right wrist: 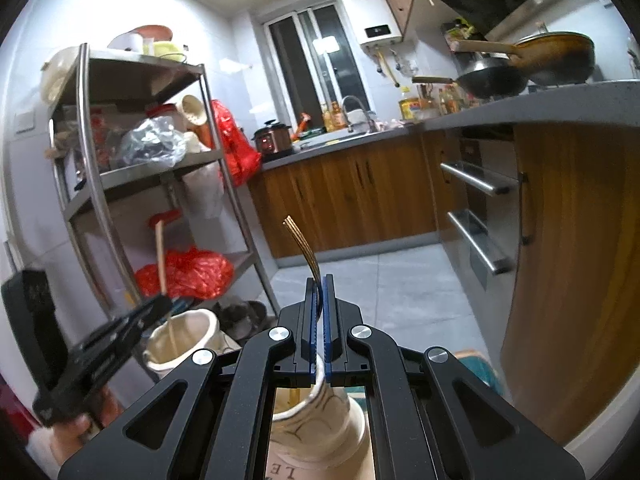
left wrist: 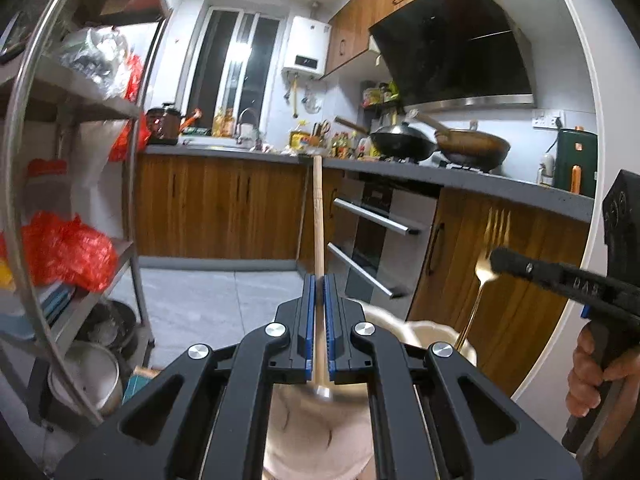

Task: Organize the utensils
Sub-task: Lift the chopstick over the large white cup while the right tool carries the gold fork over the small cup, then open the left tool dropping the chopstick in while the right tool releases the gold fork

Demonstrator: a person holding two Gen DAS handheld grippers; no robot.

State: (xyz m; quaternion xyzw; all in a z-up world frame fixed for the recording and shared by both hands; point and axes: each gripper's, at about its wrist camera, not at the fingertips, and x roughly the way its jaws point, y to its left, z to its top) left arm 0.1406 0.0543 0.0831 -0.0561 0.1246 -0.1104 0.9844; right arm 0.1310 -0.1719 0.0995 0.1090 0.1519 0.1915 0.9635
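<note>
Kitchen cabinets, a grey counter with two woks and a steel shelf rack fill the background behind both tools. Left gripper [left wrist: 319,280] is clamped on a wooden-handled utensil [left wrist: 318,216], whose handle runs straight up away from the fingers; its red head [right wrist: 164,218] shows at the top in the right wrist view. Its lower end drops into a cream ceramic holder [right wrist: 188,336] directly under the gripper. Right gripper [right wrist: 319,280] is pinched shut on a gold fork [right wrist: 304,248], tines up and curving slightly away, the stem running down into a second cream jar [right wrist: 320,420] below that gripper, printed with dark lines and lettering.

Both utensils stand near vertical, each with its long axis in line with the mouth of its own container, so the move ahead looks like a straight lowering and release. What else sits inside either container cannot be made out. The two grippers are near each other, side by side.
</note>
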